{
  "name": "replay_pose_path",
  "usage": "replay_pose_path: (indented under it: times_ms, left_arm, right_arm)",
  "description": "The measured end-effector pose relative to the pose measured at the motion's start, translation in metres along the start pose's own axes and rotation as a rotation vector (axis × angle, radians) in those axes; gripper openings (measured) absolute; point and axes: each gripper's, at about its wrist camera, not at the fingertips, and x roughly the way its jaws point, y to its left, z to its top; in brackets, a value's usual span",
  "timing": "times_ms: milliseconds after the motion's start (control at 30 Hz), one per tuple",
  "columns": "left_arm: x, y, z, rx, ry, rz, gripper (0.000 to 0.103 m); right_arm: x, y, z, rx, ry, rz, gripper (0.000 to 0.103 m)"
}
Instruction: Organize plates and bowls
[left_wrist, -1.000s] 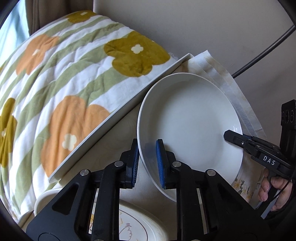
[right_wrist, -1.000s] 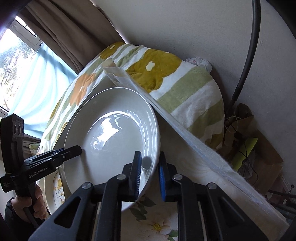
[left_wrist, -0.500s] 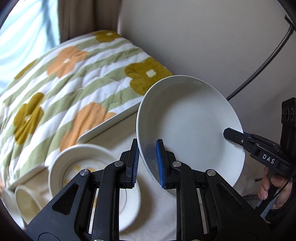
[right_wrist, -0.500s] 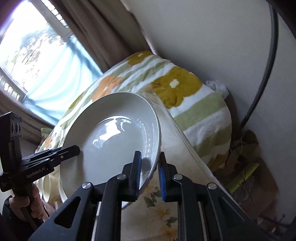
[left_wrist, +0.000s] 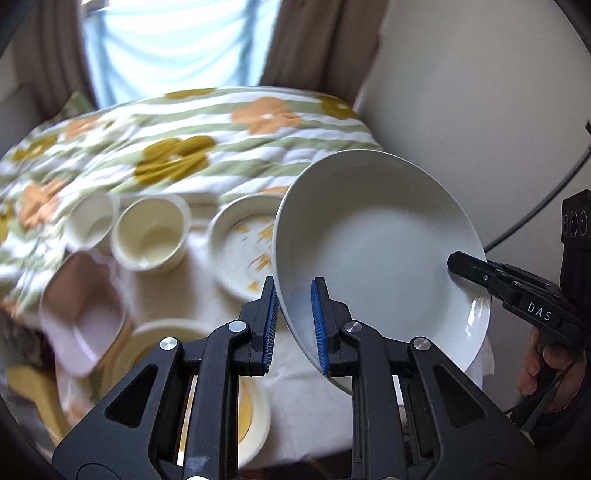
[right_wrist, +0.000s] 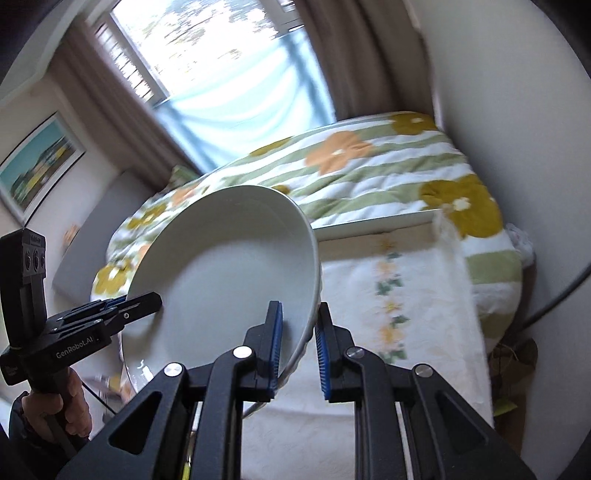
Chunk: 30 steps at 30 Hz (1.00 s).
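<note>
Large white plate (left_wrist: 384, 251), tilted, held above worktop (left_wrist: 317, 406) w/ cream cups & plates. Left gripper (left_wrist: 293, 325) & right gripper (right_wrist: 298, 343) jaws clamped on opposite rims.

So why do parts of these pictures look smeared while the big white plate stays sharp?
Left wrist view: the cream cups and pink square dish are motion-blurred, while the large white ceramic plate stays crisp apart from a small glare spot. Right wrist view: the window is overexposed and streaked, and the fisheye lens bends the wall.
</note>
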Motion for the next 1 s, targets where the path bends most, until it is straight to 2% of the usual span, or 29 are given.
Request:
replay_pose_path:
  times_ms: [267,433,533,767,1000]
  left_arm:
    - [-0.029,0.071,-0.074,-0.177,0.029,0.114,0.016]
    - [-0.016,0.112,-0.109,-0.232,0.079,0.114,0.016]
    - [-0.007,0.136,-0.129,-0.257,0.114,0.082,0.016]
    - [0.019,0.162,-0.141,-0.229,0.156,0.036,0.016]
    - [0.040,0.170,-0.142,-0.158,0.179,0.041,0.017]
  right_arm:
    - [0.053,0.071,-0.034,-0.132,0.147,0.123,0.016]
    - [0.090,0.098,-0.063,-0.168,0.220,0.130,0.016]
    - [0.108,0.107,-0.078,-0.166,0.249,0.115,0.016]
    - [0.136,0.113,-0.091,-0.147,0.267,0.057,0.016]
    - [0.143,0.117,-0.104,-0.130,0.257,0.006,0.016]
